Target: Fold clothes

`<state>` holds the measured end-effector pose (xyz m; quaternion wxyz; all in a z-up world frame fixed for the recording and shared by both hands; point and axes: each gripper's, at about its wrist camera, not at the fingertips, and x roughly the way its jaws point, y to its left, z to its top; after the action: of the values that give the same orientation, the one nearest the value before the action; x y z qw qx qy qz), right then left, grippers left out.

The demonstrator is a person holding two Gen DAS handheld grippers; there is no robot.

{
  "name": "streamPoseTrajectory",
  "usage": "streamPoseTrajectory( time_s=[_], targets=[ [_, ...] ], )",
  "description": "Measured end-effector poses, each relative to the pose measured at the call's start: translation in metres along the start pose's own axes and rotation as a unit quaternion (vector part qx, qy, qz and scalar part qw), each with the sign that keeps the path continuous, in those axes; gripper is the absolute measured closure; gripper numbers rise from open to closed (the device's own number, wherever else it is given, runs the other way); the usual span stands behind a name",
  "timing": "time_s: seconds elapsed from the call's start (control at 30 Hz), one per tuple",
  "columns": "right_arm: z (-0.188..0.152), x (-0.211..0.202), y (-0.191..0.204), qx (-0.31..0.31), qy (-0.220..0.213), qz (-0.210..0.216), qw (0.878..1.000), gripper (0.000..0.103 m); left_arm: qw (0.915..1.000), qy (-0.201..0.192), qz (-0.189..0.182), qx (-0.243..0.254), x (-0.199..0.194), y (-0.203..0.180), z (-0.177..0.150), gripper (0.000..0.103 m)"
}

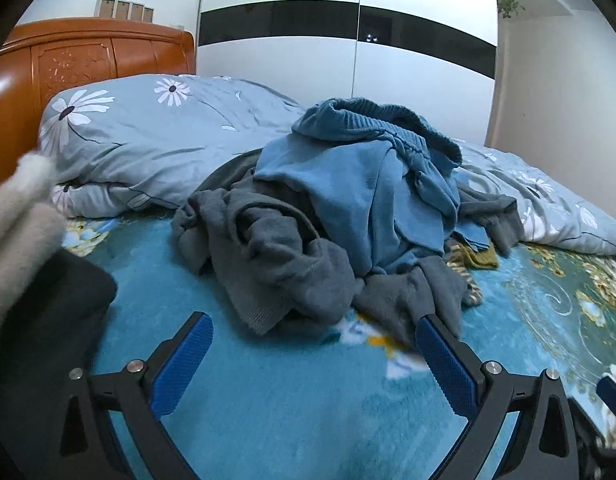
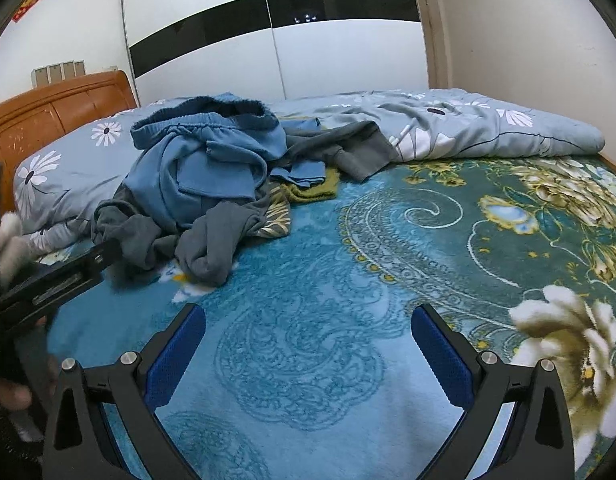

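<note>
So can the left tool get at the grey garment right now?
Probably yes: the left tool is open, the grey garment lies just past its fingertips on the blue bedspread, and nothing sits between them.

Each gripper, left [image 1: 313, 344] and right [image 2: 308, 334], has black angular arms, silver screws and ribbed blue pads [image 2: 176, 356]. A fuzzy white sleeve [image 1: 18, 204] shows.

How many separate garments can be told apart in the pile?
4, maybe more hidden: blue knit on top, light blue top below it, grey sweater in front, olive patterned piece at the right edge.
</note>
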<state>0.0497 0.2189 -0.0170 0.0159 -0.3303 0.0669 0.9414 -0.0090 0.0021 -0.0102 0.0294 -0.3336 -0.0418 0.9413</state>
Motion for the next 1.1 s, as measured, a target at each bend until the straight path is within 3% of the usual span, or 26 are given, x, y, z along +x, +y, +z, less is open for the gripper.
streamPoseTrajectory(
  time_s=[0.13,0.43,0.83,1.1],
  targets=[
    [-0.001,0.000,0.003,-0.006,-0.006,-0.001,1.000,0.000,0.9993,-0.030,-0.018,0.009,0.014,-0.005,-0.006,0.000],
    [-0.003,0.000,0.010,-0.019,-0.017,-0.005,1.000,0.000,0.9951,-0.078,-0.061,0.001,0.003,-0.001,-0.007,0.000],
    [-0.005,-0.002,0.009,-0.017,-0.024,-0.013,0.999,0.000,0.9922,-0.084,-0.091,-0.012,-0.002,0.003,-0.004,0.000],
    [-0.004,-0.005,0.012,-0.022,-0.030,-0.016,0.999,0.000,0.9919,-0.090,-0.090,-0.003,-0.006,0.000,-0.004,0.000]
  ],
)
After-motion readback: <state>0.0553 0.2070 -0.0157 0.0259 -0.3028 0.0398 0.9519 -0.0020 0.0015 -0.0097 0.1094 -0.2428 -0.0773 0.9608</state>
